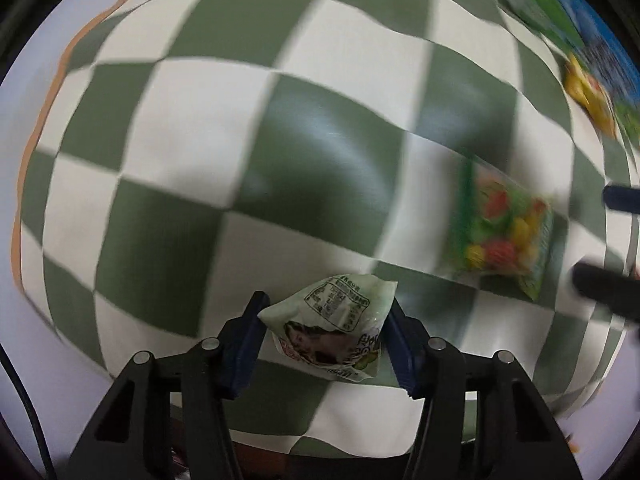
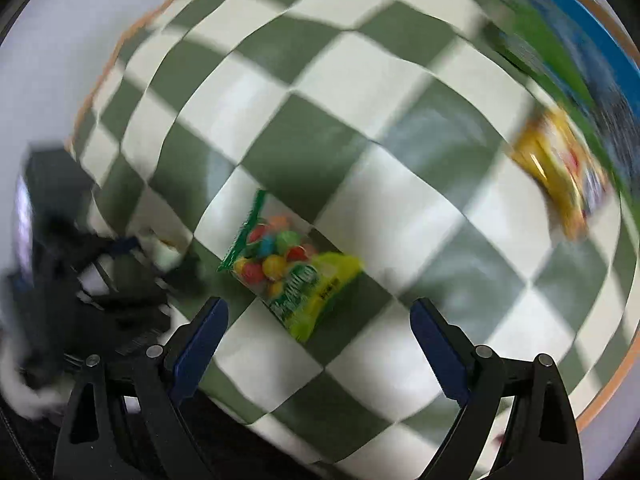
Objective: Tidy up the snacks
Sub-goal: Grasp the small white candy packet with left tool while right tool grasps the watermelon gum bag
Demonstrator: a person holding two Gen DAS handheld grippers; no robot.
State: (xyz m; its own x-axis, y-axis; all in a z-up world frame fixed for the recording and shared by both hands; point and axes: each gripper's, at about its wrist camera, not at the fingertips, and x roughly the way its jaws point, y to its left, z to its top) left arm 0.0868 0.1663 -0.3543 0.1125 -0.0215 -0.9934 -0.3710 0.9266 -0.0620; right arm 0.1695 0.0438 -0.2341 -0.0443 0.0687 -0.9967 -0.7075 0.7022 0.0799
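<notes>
My left gripper (image 1: 326, 308) is shut on a small pale green snack packet (image 1: 332, 332) with printed text and a picture, held above the green-and-white checked cloth (image 1: 208, 128). A clear candy bag (image 1: 504, 228) with coloured sweets and a green edge lies on the cloth to its right. The same candy bag (image 2: 288, 268) lies just ahead of my right gripper (image 2: 318, 308), which is open and empty, with the bag between and beyond its fingertips. A yellow snack bag (image 2: 556, 176) lies at the right.
A blue and green box or tray (image 2: 580, 60) sits at the far right, also in the left wrist view (image 1: 560, 12). The left gripper's dark body (image 2: 80, 272) shows blurred at the left of the right wrist view. The cloth's orange edge (image 1: 36, 152) borders a pale surface.
</notes>
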